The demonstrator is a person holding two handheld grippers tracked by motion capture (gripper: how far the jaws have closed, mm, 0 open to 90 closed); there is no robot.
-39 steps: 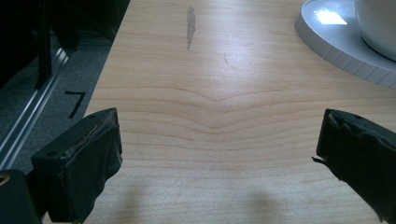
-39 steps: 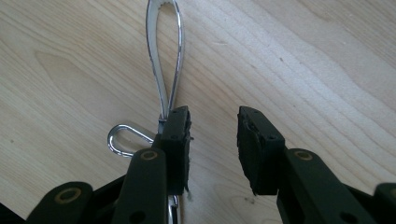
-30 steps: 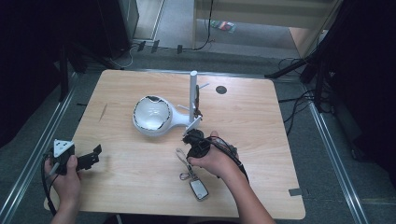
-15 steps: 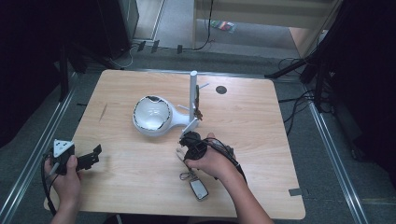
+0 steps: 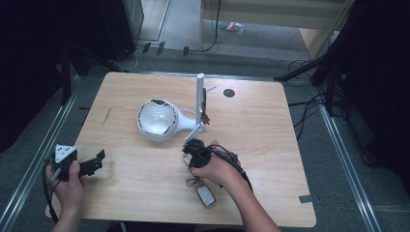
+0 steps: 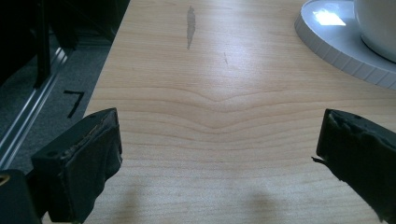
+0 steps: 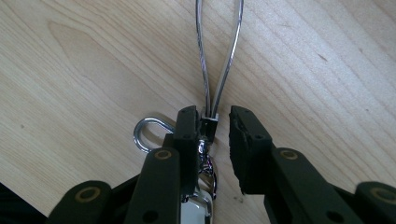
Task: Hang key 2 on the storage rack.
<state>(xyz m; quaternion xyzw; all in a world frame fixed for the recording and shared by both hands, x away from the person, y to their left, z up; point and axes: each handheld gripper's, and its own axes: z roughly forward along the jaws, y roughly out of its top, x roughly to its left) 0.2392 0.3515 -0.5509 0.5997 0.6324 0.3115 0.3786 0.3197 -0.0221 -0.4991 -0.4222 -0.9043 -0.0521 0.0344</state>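
The right hand-held gripper (image 7: 210,128) is seen, in the right gripper view, lowered over a bunch of keys on a thin silver wire loop (image 7: 217,56) that lies on the light wooden worktop (image 7: 84,70). Its jaws have just been closing and stand narrowly apart around the small dark clasp of the loop; the left pad touches the clasp, while a gap remains beside the right pad, so no firm clamp is shown. A silver ring (image 7: 147,133) lies just beside the left jaw. In the high view, the right hand-held gripper (image 5: 196,152) is held near the foot of a white stand with an upright post and a round dish (image 5: 155,118), and a small grey key fob (image 5: 205,195) lies near the wrist. The left hand-held gripper (image 5: 94,164) is held at the worktop's left edge, well apart from the keys, with its jaws wide apart over bare wood.
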